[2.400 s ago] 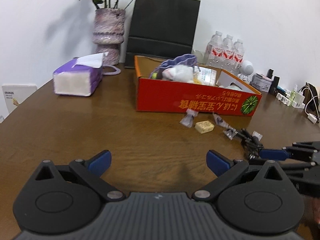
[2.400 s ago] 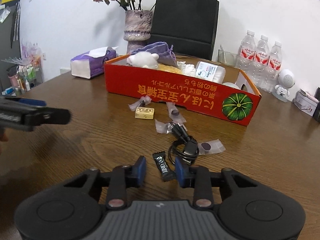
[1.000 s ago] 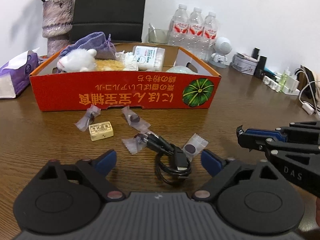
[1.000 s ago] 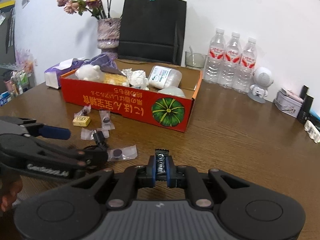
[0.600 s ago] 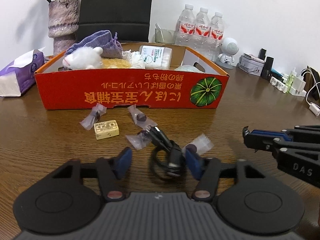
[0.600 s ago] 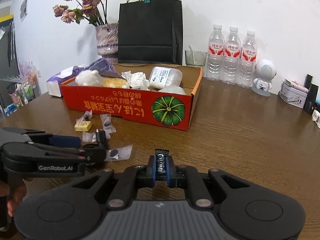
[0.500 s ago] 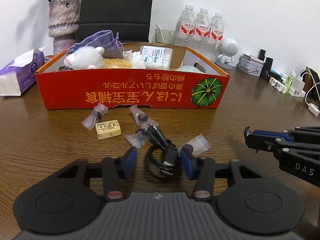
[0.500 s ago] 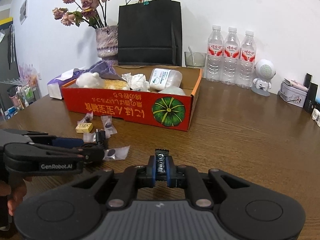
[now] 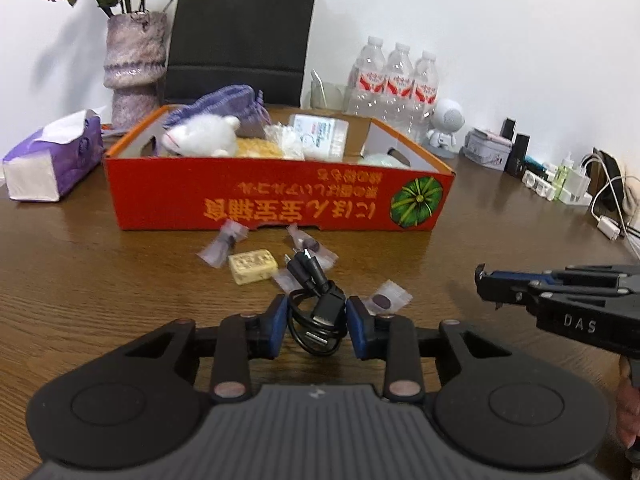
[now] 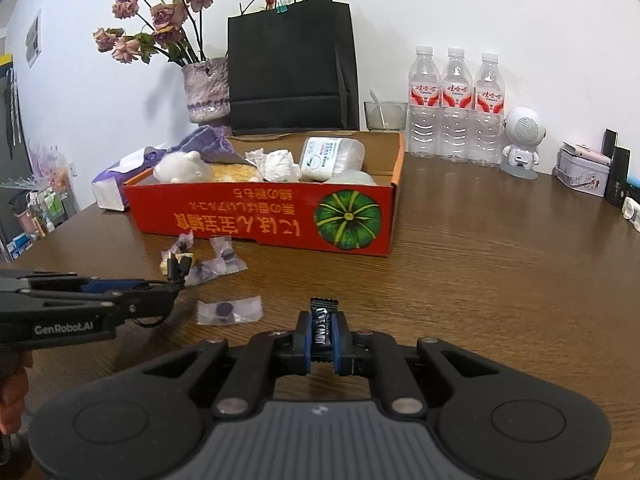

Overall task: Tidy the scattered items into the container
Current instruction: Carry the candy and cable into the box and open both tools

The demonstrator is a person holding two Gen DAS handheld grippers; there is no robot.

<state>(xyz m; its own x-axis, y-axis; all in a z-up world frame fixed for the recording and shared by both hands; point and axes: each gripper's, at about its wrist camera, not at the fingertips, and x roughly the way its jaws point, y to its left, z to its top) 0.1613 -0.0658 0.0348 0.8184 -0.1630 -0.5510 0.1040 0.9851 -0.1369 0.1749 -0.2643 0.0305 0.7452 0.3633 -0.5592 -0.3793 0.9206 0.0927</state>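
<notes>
Two grippers work near the red box (image 9: 256, 200): the left gripper (image 9: 316, 320) has just narrowed its jaws around the black cable (image 9: 320, 308) on the tabletop (image 9: 100, 288), and the right gripper (image 10: 322, 340) holds a black candy (image 10: 323, 320).

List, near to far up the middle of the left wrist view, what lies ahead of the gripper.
Left gripper around the coiled black cable → yellow block → red box → black paper bag.

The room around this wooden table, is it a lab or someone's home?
Probably a lived-in home or small office: a vase of dried flowers, a tissue pack and bottled water share the table.
</notes>
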